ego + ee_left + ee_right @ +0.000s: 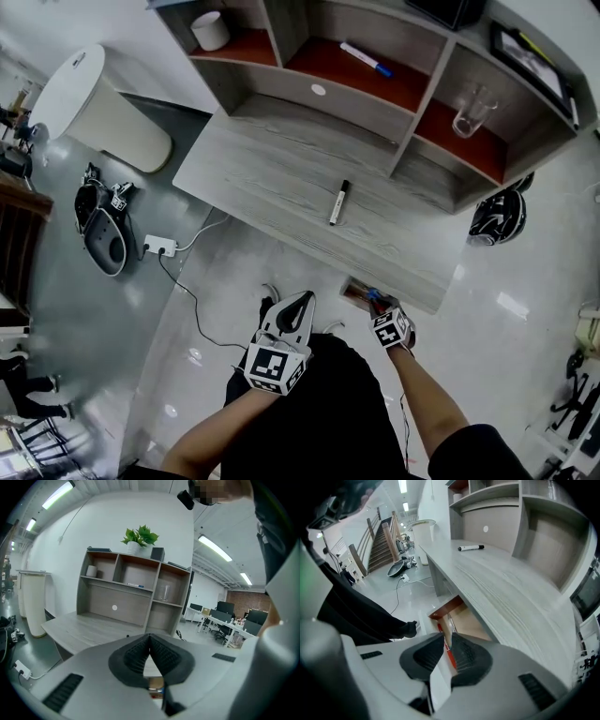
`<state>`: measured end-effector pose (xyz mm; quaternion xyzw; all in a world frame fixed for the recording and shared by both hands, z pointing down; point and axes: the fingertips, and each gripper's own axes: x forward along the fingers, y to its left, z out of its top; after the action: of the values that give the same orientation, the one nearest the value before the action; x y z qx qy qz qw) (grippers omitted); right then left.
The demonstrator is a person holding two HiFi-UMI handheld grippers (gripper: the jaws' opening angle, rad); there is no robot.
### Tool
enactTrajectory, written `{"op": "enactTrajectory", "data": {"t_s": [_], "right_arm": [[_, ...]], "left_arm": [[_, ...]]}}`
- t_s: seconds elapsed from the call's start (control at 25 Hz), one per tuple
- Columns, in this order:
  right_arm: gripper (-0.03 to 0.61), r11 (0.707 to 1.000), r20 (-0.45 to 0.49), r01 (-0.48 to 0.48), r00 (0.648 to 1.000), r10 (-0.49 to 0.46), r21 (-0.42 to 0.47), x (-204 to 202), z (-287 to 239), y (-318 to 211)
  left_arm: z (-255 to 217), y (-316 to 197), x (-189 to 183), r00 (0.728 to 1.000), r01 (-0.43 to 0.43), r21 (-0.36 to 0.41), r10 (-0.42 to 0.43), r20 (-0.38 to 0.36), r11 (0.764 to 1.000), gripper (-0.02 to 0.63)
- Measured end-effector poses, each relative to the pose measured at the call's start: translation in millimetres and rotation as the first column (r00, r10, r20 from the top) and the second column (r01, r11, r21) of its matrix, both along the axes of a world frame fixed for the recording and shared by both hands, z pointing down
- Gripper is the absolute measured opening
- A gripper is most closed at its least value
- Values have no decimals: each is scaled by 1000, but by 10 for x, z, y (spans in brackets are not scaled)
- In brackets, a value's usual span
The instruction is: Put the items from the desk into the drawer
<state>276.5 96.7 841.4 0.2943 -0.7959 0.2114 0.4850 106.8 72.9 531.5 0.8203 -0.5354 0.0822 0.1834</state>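
Marker (pixel 338 202) on desk (pixel 272 173): likely light, stiff, smooth barrel, may roll; best taken mid-barrel, crosswise. Left claw (pixel 298 307) clenched, empty. Right claw (pixel 446 649) clamps drawer (pixel 446 607) front, near right.

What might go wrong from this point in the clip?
The right gripper looks clamped on the drawer front, with the drawer only partly out; the thin panel may slip free. The black marker lies on the desk, far from the shut, empty left gripper; shutting the drawer now would leave it out.
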Motion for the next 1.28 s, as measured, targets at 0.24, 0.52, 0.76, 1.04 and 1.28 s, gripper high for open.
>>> {"op": "enactTrajectory", "data": {"t_s": [0.24,0.52,0.76,1.04,1.28], "right_arm": [[28,996,61,-76,995,73,37,-82,-298,35],[20,981,164,-187,971,175,58,-242,-749,42],[18,924,275,-355,911,306,146,-327,-1465,-97],[18,840,419,-488,832,364,238,-575,-2371,-326],[20,725,507,-598,767,394,341,-778,-3091,-566]], "left_arm": [[3,24,33,999,-39,-4,39,-5,999,5],[-95,5,-1,997,-76,13,76,2,997,5],[-235,-44,9,991,-136,29,136,-10,990,5],[-340,-174,-24,981,-191,36,192,-33,981,5],[-524,-403,-134,970,-237,91,240,-29,967,5]]}}
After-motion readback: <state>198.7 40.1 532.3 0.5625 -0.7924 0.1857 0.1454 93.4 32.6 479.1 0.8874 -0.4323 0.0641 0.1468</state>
